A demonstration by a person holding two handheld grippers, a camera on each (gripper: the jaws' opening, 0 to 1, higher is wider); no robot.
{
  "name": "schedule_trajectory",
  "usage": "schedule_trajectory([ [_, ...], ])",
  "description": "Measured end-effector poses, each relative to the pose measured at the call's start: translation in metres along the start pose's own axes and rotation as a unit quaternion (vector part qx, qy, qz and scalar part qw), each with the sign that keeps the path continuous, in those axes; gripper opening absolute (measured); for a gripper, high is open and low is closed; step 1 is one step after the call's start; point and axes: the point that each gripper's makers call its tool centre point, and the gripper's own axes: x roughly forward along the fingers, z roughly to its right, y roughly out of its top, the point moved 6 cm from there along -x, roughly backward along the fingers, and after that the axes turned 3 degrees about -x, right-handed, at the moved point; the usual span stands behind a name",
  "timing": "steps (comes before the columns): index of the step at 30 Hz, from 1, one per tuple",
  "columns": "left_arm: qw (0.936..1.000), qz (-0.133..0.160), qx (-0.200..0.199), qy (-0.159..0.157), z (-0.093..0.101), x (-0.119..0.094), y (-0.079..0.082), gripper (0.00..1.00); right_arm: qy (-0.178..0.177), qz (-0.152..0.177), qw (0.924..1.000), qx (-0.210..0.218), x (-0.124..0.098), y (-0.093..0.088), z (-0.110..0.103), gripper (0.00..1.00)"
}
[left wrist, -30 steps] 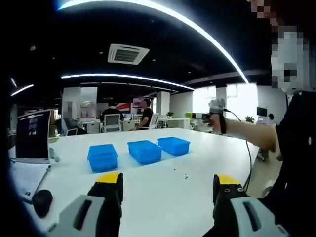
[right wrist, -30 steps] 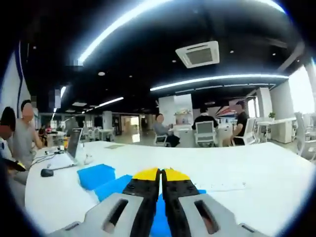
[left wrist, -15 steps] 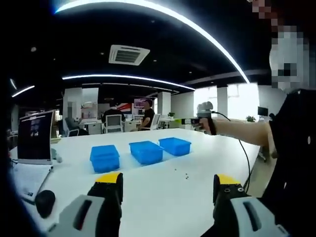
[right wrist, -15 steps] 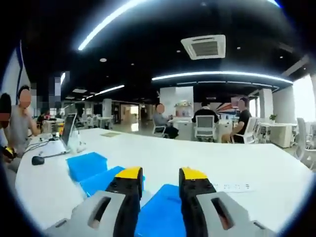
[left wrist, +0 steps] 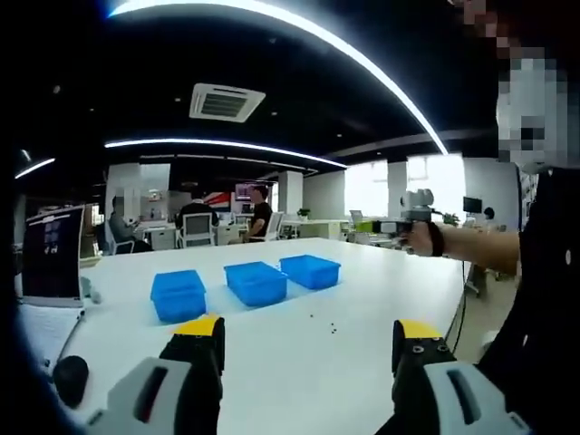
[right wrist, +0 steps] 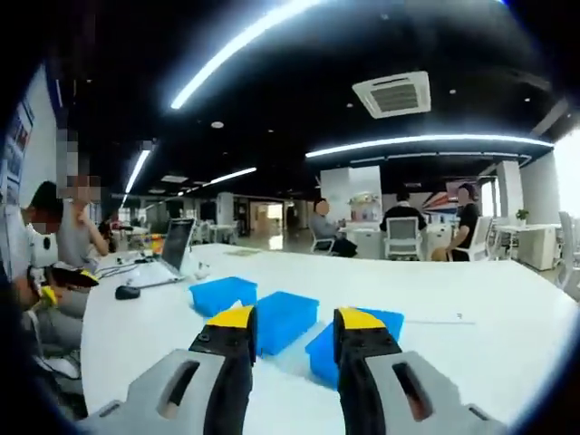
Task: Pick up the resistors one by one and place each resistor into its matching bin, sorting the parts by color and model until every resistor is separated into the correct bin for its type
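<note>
Three blue bins stand in a row on the white table (left wrist: pixel 272 362): left bin (left wrist: pixel 178 294), middle bin (left wrist: pixel 256 282), right bin (left wrist: pixel 311 270). A few tiny dark resistors (left wrist: pixel 331 328) lie on the table in front of them. My left gripper (left wrist: pixel 308 340) hovers open and empty, well short of the resistors. My right gripper (left wrist: pixel 385 224) is held up in the air by a hand at the right. In the right gripper view, my right gripper (right wrist: pixel 294 331) is open and empty, with the bins (right wrist: pixel 285 317) beyond its tips.
A laptop (left wrist: pixel 50 263), a black mouse (left wrist: pixel 68 379) and papers (left wrist: pixel 36 326) sit at the table's left end. People sit by another laptop (right wrist: pixel 177 245) and mouse (right wrist: pixel 127 292). Office chairs and seated people are far behind.
My right gripper went from shut to open and drew back from the bins, which now look smaller. The left gripper stayed open, its view shifting slightly.
</note>
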Motion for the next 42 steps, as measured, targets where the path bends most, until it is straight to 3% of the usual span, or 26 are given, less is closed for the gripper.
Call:
schedule_trajectory([
  [2, 1.0000, -0.001, 0.001, -0.002, 0.000, 0.003, 0.000, 0.76, 0.000, 0.006, 0.9999, -0.011, -0.031, -0.003, -0.013, 0.38],
  [5, 1.0000, -0.001, 0.001, -0.003, -0.001, 0.005, 0.001, 0.76, -0.007, 0.004, 0.9998, -0.017, -0.059, -0.010, -0.024, 0.40],
  [12, 1.0000, 0.000, -0.001, -0.004, -0.004, 0.010, 0.003, 0.76, -0.022, -0.018, 0.9996, 0.000, -0.110, -0.030, -0.053, 0.43],
  [18, 1.0000, 0.000, -0.003, -0.008, -0.005, 0.010, 0.000, 0.76, -0.017, -0.030, 0.9994, -0.007, -0.111, -0.033, -0.062, 0.43],
  [24, 0.9999, 0.001, -0.007, -0.007, -0.005, 0.006, -0.003, 0.76, 0.051, -0.085, 0.9944, -0.036, -0.089, -0.035, -0.064, 0.38],
  [29, 0.9999, 0.003, -0.011, -0.001, -0.007, 0.002, -0.005, 0.76, 0.090, -0.106, 0.9874, -0.075, -0.072, -0.030, -0.064, 0.37],
  [30, 0.9999, 0.003, -0.015, 0.004, -0.009, 0.000, -0.007, 0.76, 0.133, -0.130, 0.9753, -0.119, -0.054, -0.026, -0.064, 0.37],
  [32, 0.9998, 0.003, -0.017, 0.006, -0.010, -0.002, -0.008, 0.76, 0.162, -0.148, 0.9648, -0.145, -0.041, -0.024, -0.065, 0.37],
  [35, 0.9998, 0.001, -0.019, 0.009, -0.010, -0.003, -0.010, 0.76, 0.208, -0.179, 0.9415, -0.195, -0.020, -0.024, -0.063, 0.36],
  [38, 0.9997, 0.001, -0.020, 0.012, -0.011, -0.005, -0.010, 0.76, 0.248, -0.207, 0.9119, -0.253, 0.003, -0.027, -0.060, 0.35],
  [42, 0.9996, 0.000, -0.022, 0.016, -0.011, -0.008, -0.012, 0.76, 0.311, -0.230, 0.8637, -0.323, 0.037, -0.029, -0.068, 0.34],
])
